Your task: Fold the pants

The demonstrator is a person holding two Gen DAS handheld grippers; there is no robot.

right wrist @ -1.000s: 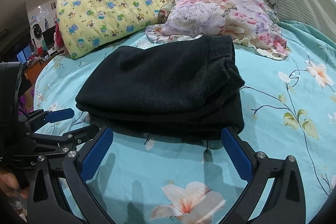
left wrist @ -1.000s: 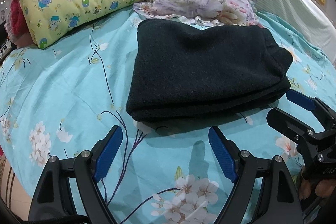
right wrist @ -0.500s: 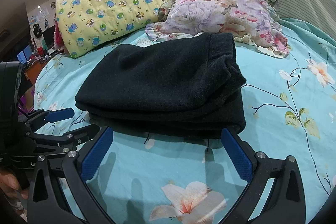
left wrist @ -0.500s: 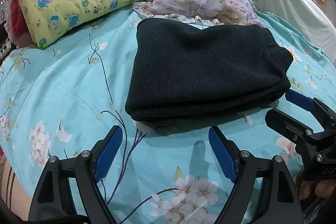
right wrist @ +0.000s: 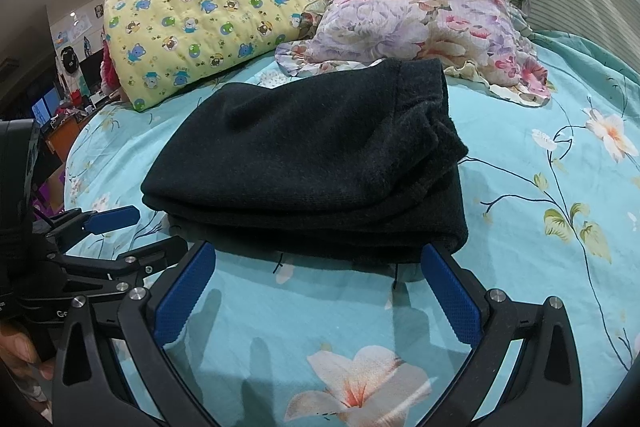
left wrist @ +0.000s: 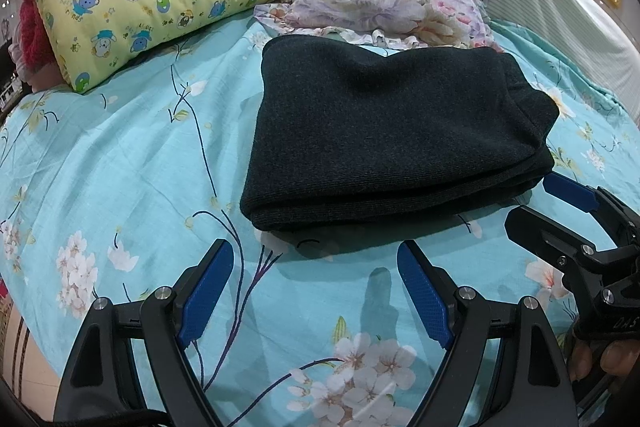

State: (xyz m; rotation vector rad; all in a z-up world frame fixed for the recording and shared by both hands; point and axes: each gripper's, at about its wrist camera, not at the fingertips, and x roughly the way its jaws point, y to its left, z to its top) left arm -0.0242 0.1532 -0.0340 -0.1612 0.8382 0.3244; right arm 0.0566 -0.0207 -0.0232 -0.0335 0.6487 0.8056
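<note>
The pants [left wrist: 392,131] lie folded on the bed sheet [left wrist: 120,163], straight ahead of both tongs, long axis running left to right. The left gripper [left wrist: 316,291] and right gripper [right wrist: 318,287] (both spread, empty) sit just short of the near edge, about equally close.

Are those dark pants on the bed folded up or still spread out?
Folded. The dark pants lie as a compact stack, layered edges showing along the near side, on the bed sheet.
</note>
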